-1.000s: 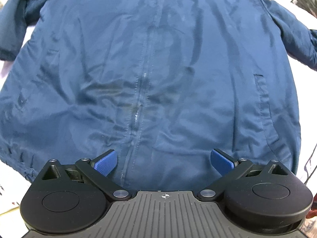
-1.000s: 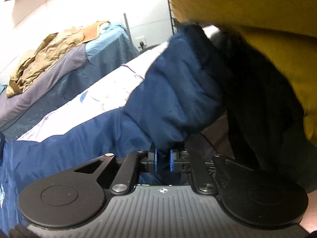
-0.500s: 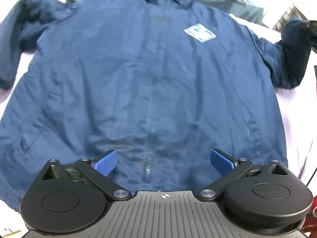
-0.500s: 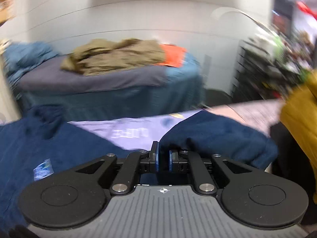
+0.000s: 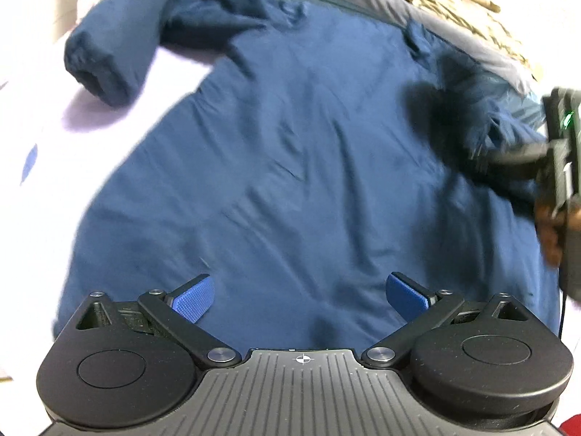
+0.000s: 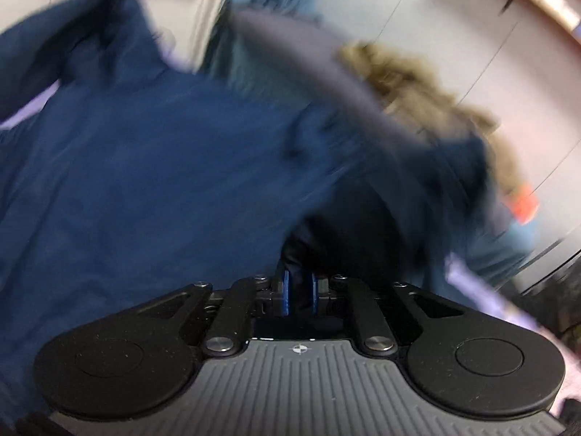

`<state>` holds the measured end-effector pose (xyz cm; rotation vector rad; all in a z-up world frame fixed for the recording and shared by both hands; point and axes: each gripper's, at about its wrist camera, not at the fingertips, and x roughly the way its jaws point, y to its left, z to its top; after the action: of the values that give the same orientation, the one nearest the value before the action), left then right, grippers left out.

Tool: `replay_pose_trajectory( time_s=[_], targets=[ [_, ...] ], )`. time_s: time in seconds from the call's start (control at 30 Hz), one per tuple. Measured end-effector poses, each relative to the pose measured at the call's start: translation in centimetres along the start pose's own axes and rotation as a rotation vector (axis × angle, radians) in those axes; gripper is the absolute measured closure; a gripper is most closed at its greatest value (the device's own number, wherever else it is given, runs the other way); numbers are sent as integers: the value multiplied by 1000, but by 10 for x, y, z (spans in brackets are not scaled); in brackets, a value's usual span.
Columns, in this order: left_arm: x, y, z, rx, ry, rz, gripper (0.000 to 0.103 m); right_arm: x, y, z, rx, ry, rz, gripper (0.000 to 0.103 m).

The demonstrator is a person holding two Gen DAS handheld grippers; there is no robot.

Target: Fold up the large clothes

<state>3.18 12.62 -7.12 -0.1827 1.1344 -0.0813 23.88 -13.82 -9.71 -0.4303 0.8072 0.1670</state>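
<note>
A large navy blue jacket lies spread flat on a pale bed sheet. Its left sleeve lies bent at the upper left. My left gripper is open and empty, hovering over the jacket's lower part. My right gripper is shut on the jacket's right sleeve and holds it over the jacket body. It also shows at the right edge of the left wrist view. Both views are motion-blurred.
A second bed with a grey cover and a tan garment stands behind the jacket. In the right wrist view the tan garment and an orange item lie near a white wall.
My right gripper has carried the right sleeve inward, over the jacket's chest. My left gripper has lifted and swung left, so the left sleeve and collar now show.
</note>
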Motion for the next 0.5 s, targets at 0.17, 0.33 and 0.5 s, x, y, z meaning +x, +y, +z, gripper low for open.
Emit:
replay_pose_trajectory(
  time_s=[0.17, 0.33, 0.5],
  targets=[
    [13, 14, 28, 24, 1, -47, 0, 27, 19, -9, 125, 151, 68, 66],
    [34, -5, 71, 80, -17, -159, 0, 5, -1, -13, 258, 107, 114, 41],
    [54, -68, 123, 248, -87, -292, 0, -35, -23, -29, 442, 113, 63, 33]
  ],
)
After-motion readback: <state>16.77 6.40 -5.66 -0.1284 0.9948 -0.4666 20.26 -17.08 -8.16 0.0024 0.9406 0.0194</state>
